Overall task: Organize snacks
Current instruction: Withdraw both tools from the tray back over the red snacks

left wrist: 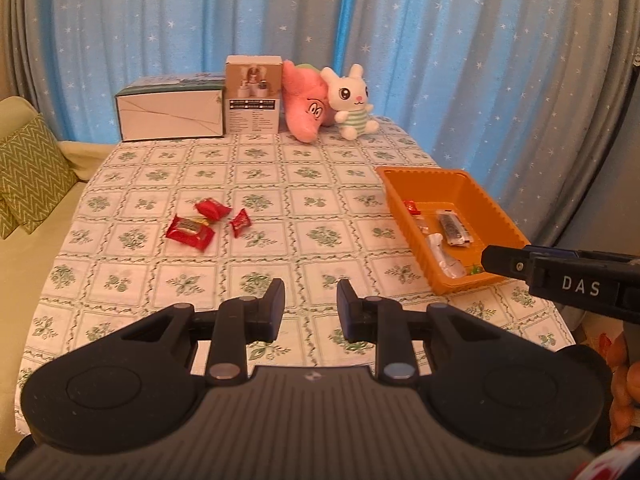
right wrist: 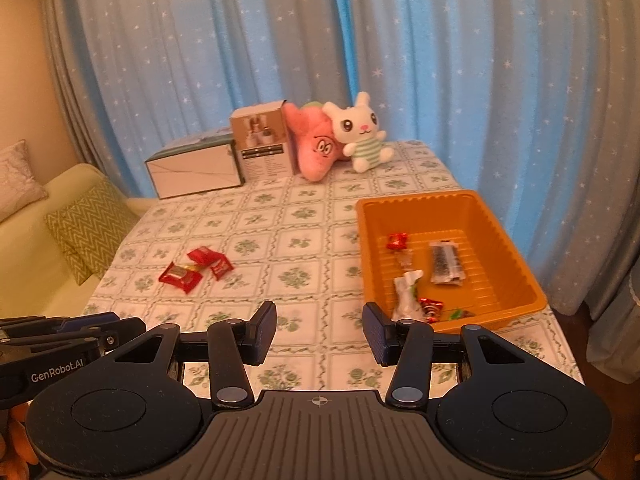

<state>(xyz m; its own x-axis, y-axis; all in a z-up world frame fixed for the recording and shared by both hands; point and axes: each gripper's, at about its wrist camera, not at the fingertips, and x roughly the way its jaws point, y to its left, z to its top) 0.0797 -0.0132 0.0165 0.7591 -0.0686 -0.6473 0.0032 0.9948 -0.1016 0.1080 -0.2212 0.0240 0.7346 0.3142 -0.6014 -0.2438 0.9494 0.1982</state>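
Three red snack packets point(left wrist: 200, 222) lie together on the left middle of the table; they also show in the right wrist view point(right wrist: 194, 269). An orange tray point(left wrist: 492, 204) on the right side holds several wrapped snacks, among them a dark bar point(right wrist: 445, 261) and a small red candy point(right wrist: 397, 241). The tray also shows in the right wrist view point(right wrist: 516, 264). My left gripper point(left wrist: 311, 300) is open and empty above the table's near edge. My right gripper point(right wrist: 319, 322) is open and empty, near the tray's front left corner.
A flowered tablecloth point(left wrist: 304, 240) covers the table. At the far edge stand a white box point(left wrist: 170, 114), a brown carton point(left wrist: 252, 100), a pink plush point(left wrist: 306, 104) and a white rabbit plush point(left wrist: 352, 102). A sofa with a green cushion point(left wrist: 28, 168) is on the left. Blue curtains hang behind.
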